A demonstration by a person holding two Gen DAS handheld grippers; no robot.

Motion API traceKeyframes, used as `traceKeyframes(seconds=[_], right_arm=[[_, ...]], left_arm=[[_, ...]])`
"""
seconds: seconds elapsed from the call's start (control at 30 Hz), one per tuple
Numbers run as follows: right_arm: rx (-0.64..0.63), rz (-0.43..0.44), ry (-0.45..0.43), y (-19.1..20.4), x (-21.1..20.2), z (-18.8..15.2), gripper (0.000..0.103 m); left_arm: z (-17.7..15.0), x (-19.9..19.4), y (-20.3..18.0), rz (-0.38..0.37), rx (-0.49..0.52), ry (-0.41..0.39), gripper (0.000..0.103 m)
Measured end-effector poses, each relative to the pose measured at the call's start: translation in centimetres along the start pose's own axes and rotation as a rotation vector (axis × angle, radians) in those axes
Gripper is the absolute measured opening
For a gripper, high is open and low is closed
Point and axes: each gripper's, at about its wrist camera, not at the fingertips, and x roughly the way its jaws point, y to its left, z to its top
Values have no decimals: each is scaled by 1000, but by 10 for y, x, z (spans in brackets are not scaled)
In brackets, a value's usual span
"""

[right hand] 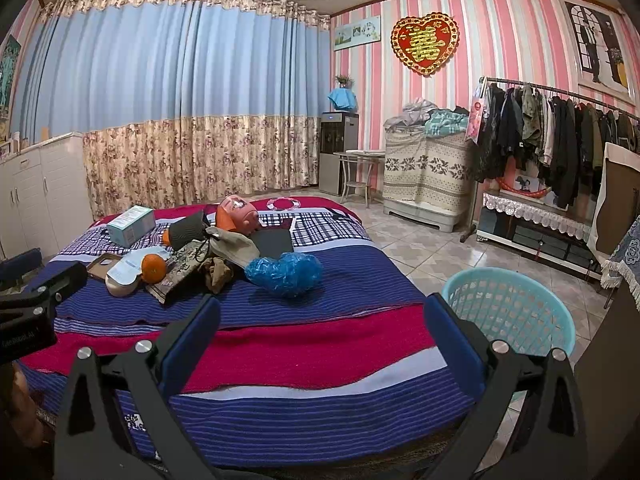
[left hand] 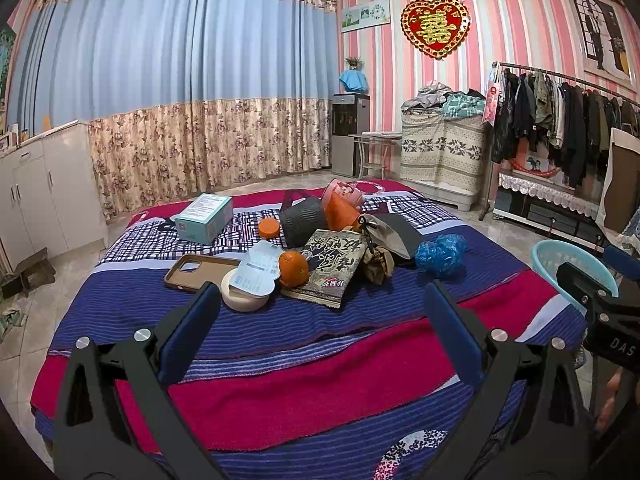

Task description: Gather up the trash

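Trash lies heaped mid-bed: a white cup with peeled lid (left hand: 245,294), an orange peel (left hand: 294,267), a dark snack packet (left hand: 332,264), a crumpled brown wrapper (left hand: 378,264) and a blue plastic bag (left hand: 440,254) (right hand: 284,274). A light-blue mesh basket (right hand: 510,316) (left hand: 568,264) stands on the floor at the bed's right side. My left gripper (left hand: 320,292) is open above the near part of the bed, short of the pile. My right gripper (right hand: 320,308) is open too, over the bed's near right corner, beside the basket.
The bed (left hand: 304,380) with its striped blue and red cover also carries a teal box (left hand: 206,216), a brown phone case (left hand: 196,270), a dark pouch (left hand: 302,218) and an orange bag (left hand: 340,204). White cabinets (left hand: 36,196) stand left, a clothes rack (right hand: 560,148) right.
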Motion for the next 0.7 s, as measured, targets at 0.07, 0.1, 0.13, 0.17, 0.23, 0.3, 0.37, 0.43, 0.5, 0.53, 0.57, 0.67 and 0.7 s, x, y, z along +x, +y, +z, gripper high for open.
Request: traceKeyframes(seconds=[0.07, 0.1, 0.13, 0.17, 0.23, 0.3, 0.37, 0.43, 0.5, 0.53, 0.57, 0.67, 0.7], right_arm=[[1, 0, 0, 0, 0, 0, 99], [1, 0, 1, 1, 0, 0, 99], [0, 0, 1, 1, 0, 0, 99], [0, 0, 1, 1, 0, 0, 99], [0, -1, 1, 1, 0, 0, 99], [1, 0, 1, 1, 0, 0, 99], [1, -1, 1, 1, 1, 0, 99], [1, -1, 1, 1, 1, -1, 99], [1, -1, 2, 2, 1, -1, 99], [1, 0, 2, 1, 1, 0, 99], [1, -1, 1, 2, 1, -1, 99], [0, -1, 1, 1, 1, -1, 99], [1, -1, 2, 2, 1, -1, 99]], left_arm=[[0, 0, 0, 1, 1, 0, 98], [0, 0, 0, 0, 1, 1, 98], [0, 0, 0, 0, 0, 1, 98], [0, 0, 0, 0, 1, 0, 98], [0, 0, 0, 0, 1, 1, 98], [0, 0, 0, -1, 1, 1, 98], [0, 0, 0, 0, 1, 0, 98], [0, 0, 0, 0, 1, 1, 98], [0, 0, 0, 1, 1, 1, 98], [-1, 0, 0, 2, 1, -1, 98], [0, 0, 0, 2, 0, -2, 98], [-1, 1, 0, 2, 0, 0, 98], [-1, 1, 0, 2, 1, 0, 98]])
